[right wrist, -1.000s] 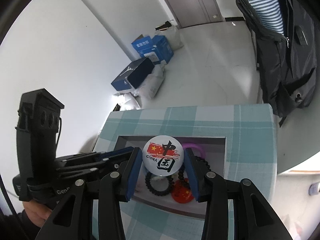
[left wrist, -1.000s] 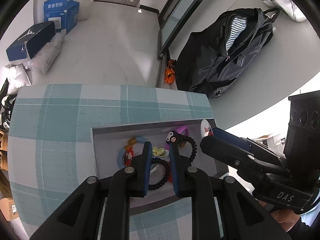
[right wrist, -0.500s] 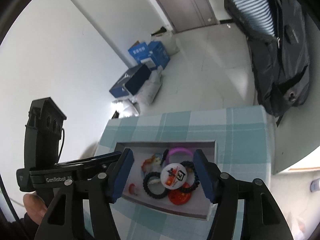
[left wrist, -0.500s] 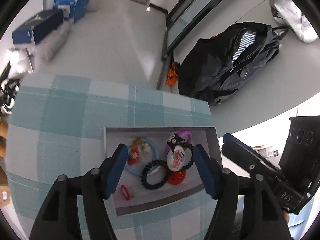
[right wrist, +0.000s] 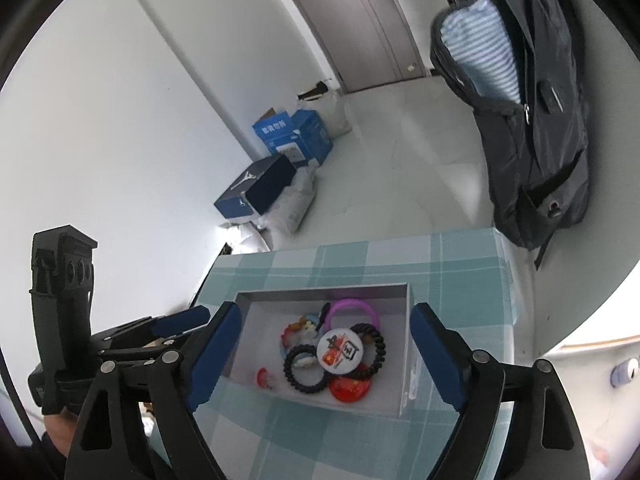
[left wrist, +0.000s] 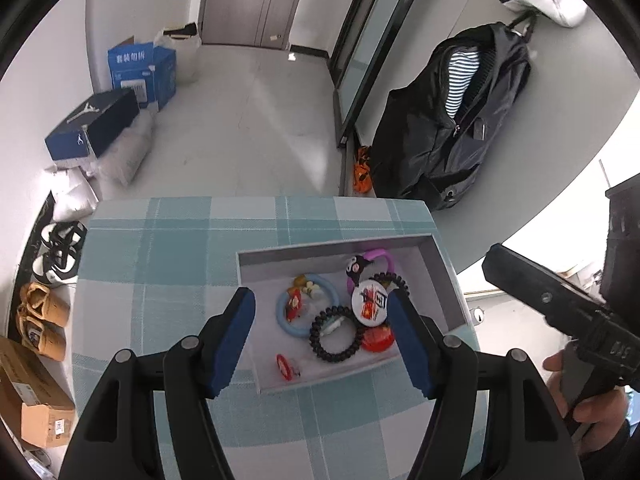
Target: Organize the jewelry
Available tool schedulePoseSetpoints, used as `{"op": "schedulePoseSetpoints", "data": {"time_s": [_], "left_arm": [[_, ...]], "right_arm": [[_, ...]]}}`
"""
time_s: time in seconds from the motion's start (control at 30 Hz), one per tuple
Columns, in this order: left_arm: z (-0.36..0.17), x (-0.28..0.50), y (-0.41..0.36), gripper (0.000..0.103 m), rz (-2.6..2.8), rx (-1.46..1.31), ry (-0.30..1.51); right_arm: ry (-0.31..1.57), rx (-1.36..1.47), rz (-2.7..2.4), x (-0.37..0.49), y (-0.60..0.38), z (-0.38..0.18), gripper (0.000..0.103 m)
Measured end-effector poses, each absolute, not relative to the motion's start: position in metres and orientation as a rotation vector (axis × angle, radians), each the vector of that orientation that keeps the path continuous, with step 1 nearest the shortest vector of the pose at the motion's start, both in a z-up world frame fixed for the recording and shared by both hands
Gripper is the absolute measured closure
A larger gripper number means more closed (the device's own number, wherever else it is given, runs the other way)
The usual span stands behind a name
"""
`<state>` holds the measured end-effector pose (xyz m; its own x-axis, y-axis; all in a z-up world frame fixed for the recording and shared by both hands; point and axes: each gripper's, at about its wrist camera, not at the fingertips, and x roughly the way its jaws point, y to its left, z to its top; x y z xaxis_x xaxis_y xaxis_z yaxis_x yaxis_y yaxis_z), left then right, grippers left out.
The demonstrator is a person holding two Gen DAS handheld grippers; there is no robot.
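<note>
A shallow grey tray point(left wrist: 304, 251) point(right wrist: 405, 364) sits on a teal checked table. In it lie a white round badge with a red flag point(left wrist: 369, 304) point(right wrist: 339, 350), a red badge point(left wrist: 376, 340) point(right wrist: 349, 390), black coil hair ties point(left wrist: 334, 334) point(right wrist: 304, 368), a purple ring point(left wrist: 382, 258) point(right wrist: 352, 307), a light blue ring with charms point(left wrist: 298, 310) and a small red clip point(left wrist: 285, 366) point(right wrist: 264, 377). My left gripper point(left wrist: 326, 340) is open and empty above the tray's near edge. My right gripper point(right wrist: 326, 356) is open and empty above the tray.
The table point(left wrist: 160, 248) point(right wrist: 460, 256) ends close behind the tray. A black backpack point(left wrist: 452, 128) point(right wrist: 532, 128) hangs at the right. Blue boxes point(left wrist: 140, 72) point(right wrist: 292, 136) stand on the floor, with shoes point(left wrist: 60, 252) and a cardboard box point(left wrist: 32, 404) at the left.
The right gripper opened and dropped the white badge into the tray. The left gripper opened too. Both grippers have lifted back from the tray.
</note>
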<state>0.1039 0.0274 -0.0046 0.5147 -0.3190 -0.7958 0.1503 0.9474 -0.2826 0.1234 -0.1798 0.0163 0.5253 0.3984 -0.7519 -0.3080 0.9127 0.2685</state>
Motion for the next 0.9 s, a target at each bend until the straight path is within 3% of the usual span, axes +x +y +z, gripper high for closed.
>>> {"op": "schedulePoseSetpoints", "data": {"time_s": [0.33, 0.4, 0.47, 0.9], "left_arm": [[0.021, 0.07, 0.036, 0.038, -0.172, -0.177, 0.868], [0.025, 0.064, 0.039, 0.028, -0.14, -0.18, 0.844], [0.027, 0.058, 0.042, 0.027, -0.118, -0.185, 0.819], [0.028, 0.027, 0.029, 0.026, -0.094, -0.154, 0.772]], "right_arm": [[0.799, 0.07, 0.464, 0.077, -0.176, 0.045, 0.005], [0.782, 0.062, 0.464, 0.069, -0.174, 0.046, 0.002], [0.76, 0.03, 0.446, 0.06, -0.171, 0.047, 0.001], [0.769, -0.001, 0.395, 0.037, -0.18, 0.035, 0.0]]}}
